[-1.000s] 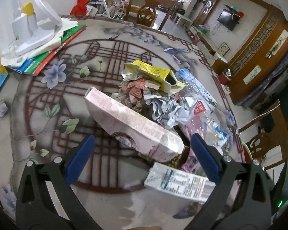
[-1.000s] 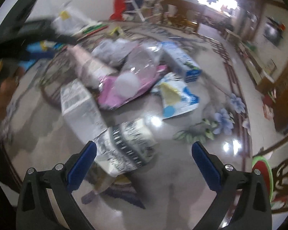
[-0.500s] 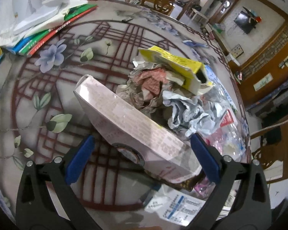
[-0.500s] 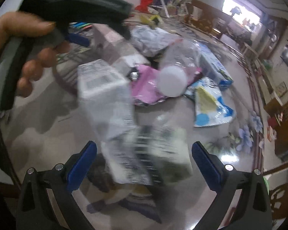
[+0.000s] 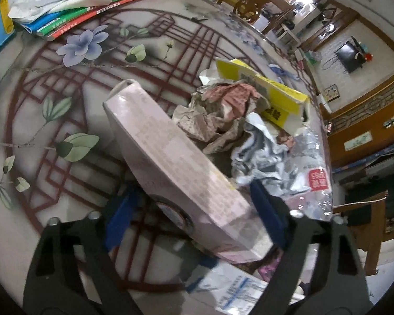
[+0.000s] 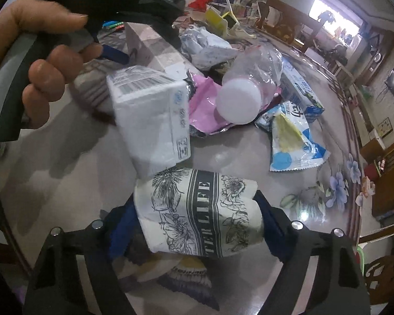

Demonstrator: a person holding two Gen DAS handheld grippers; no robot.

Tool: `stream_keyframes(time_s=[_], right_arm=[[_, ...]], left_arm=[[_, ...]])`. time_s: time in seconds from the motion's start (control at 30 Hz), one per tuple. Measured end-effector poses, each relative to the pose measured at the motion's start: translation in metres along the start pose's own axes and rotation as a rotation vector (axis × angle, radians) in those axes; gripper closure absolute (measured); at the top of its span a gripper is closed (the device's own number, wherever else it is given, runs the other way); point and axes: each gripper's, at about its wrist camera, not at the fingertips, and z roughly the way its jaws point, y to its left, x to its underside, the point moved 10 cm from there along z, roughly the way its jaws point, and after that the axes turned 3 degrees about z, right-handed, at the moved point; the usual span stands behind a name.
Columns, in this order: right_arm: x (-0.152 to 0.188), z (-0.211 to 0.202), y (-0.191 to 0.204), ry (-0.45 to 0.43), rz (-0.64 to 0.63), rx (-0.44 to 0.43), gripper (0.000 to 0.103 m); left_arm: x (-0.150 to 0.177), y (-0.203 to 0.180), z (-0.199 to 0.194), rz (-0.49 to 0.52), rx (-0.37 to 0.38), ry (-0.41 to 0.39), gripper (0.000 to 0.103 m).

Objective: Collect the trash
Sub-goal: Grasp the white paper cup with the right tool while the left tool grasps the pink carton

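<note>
While both grippers have just been closing their jaws, each now straddles a piece of trash on the flower-patterned surface (image 5: pixel 65 99). The left gripper (image 5: pixel 194 215) has its blue pads to either side of a long pale pink carton (image 5: pixel 170 162) that lies slanted across the gap; whether the pads already press on it cannot be told. Behind the carton sits a heap of crumpled paper (image 5: pixel 223 110), a yellow box (image 5: pixel 270 94) and a clear plastic bottle (image 5: pixel 310 173). The right gripper (image 6: pixel 194 225) is clamped on a white tissue pack with black floral print (image 6: pixel 197 215), both pads against its ends. Just beyond it lies a white wrapped pack with a barcode (image 6: pixel 152 115), then a pink foil wrapper (image 6: pixel 205 107), a bottle with a white cap (image 6: pixel 239 102) and a blue-and-white snack bag (image 6: pixel 291 141). At upper left of the right wrist view, a hand (image 6: pixel 39 60) grips the other tool's handle.
</note>
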Motion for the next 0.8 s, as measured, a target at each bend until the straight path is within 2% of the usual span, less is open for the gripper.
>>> stream_keyframes(time_s=[0.2,0.33,0.57,0.8], right_arm=[[0.0,-0.008,0.002,-0.011,0.002,-0.032,0.024],[0.002,-0.015,-0.002,-0.023,0.011,-0.029,0.024],[0.007,-0.024,-0.009,-0.037,0.036,-0.014,0.024],[0.011,-0.046,-0.015,-0.082,0.057,0.0,0.024]], left_arm=[[0.002,0.006,-0.013,0.005,0.011,-0.014,0.032],[-0.001,0.007,-0.035,0.029,0.021,-0.058,0.044],[-0.004,0.005,-0.045,0.064,0.042,-0.053,0.05],[-0.016,-0.014,-0.076,0.172,0.038,-0.149,0.055]])
